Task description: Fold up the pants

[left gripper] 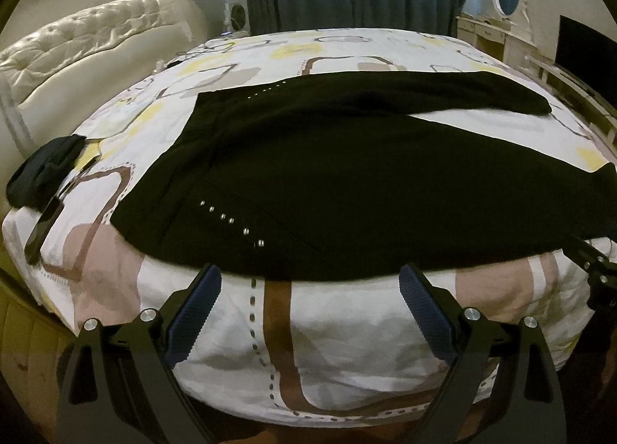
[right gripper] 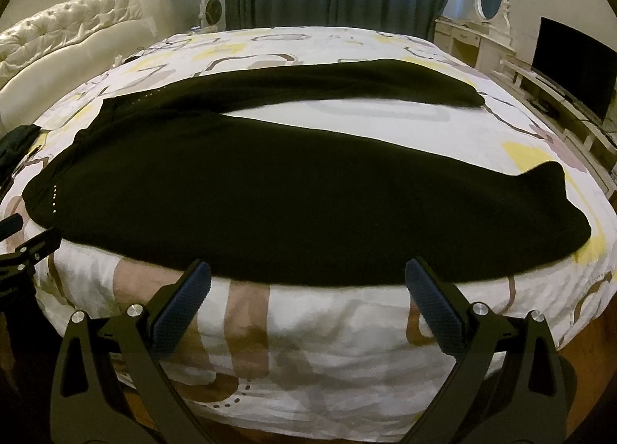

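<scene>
Black pants (left gripper: pixel 347 182) lie spread flat on the bed, waist to the left, the two legs splayed apart toward the right; they also show in the right wrist view (right gripper: pixel 270 197). A row of small metal studs (left gripper: pixel 231 220) marks the near hip. My left gripper (left gripper: pixel 310 276) is open and empty, just short of the pants' near edge at the waist end. My right gripper (right gripper: pixel 308 274) is open and empty, at the near edge of the near leg. The right gripper shows at the right edge of the left wrist view (left gripper: pixel 597 266).
The bed (left gripper: pixel 347 347) has a white cover with brown and yellow shapes. A dark cloth (left gripper: pixel 42 174) and a phone (left gripper: pixel 42 224) lie at its left corner. A tufted headboard (left gripper: pixel 77 43) is left, curtains behind, a dresser (right gripper: pixel 474 39) and TV (right gripper: pixel 574 66) right.
</scene>
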`<state>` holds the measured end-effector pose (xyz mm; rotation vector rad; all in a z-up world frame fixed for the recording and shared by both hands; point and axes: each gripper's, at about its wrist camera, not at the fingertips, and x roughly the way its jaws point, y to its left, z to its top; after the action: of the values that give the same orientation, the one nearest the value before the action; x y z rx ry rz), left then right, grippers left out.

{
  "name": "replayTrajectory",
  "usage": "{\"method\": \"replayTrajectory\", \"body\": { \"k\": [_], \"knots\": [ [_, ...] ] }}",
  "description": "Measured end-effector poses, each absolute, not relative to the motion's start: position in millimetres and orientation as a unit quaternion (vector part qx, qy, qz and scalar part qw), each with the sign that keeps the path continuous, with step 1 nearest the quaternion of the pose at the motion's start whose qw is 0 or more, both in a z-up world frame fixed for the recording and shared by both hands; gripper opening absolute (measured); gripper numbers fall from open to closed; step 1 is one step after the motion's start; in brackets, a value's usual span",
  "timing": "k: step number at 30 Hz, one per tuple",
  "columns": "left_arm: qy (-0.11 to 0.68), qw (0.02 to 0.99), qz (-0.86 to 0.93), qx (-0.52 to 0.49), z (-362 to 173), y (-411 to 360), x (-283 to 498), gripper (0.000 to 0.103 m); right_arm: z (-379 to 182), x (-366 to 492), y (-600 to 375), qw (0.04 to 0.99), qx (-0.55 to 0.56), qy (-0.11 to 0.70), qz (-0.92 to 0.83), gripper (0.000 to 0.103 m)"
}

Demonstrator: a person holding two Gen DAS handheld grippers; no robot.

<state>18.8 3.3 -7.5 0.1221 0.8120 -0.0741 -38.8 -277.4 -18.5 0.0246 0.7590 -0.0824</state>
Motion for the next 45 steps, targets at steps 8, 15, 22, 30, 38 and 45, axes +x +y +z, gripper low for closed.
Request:
{"method": "replayTrajectory", "body": {
  "k": [8, 15, 22, 30, 38, 45],
  "knots": [
    [0.403, 0.906, -0.122, 0.036, 21, 53, 82, 0.093, 1, 0, -272, 0.929, 0.008, 0.37, -0.02, 0.101],
    [0.392, 0.901, -0.175, -0.059, 31, 142, 196, 0.093, 14, 40, -261, 0.927, 0.0, 0.376, 0.007, 0.101],
    [0.394, 0.909, -0.127, -0.053, 7, 199, 305, 0.093, 17, 74, -246, 0.92, -0.008, 0.392, 0.027, 0.101],
    [0.399, 0.903, -0.154, -0.047, -26, 205, 383, 0.093, -2, 100, -237, 0.902, 0.004, 0.428, 0.046, 0.101],
    [0.439, 0.878, -0.174, -0.071, -51, 213, 405, 0.096, -13, 110, -235, 0.895, 0.009, 0.444, 0.052, 0.101],
    [0.428, 0.879, -0.202, -0.06, -43, 208, 407, 0.098, -18, 119, -230, 0.889, 0.015, 0.453, 0.068, 0.101]
  ]
}}
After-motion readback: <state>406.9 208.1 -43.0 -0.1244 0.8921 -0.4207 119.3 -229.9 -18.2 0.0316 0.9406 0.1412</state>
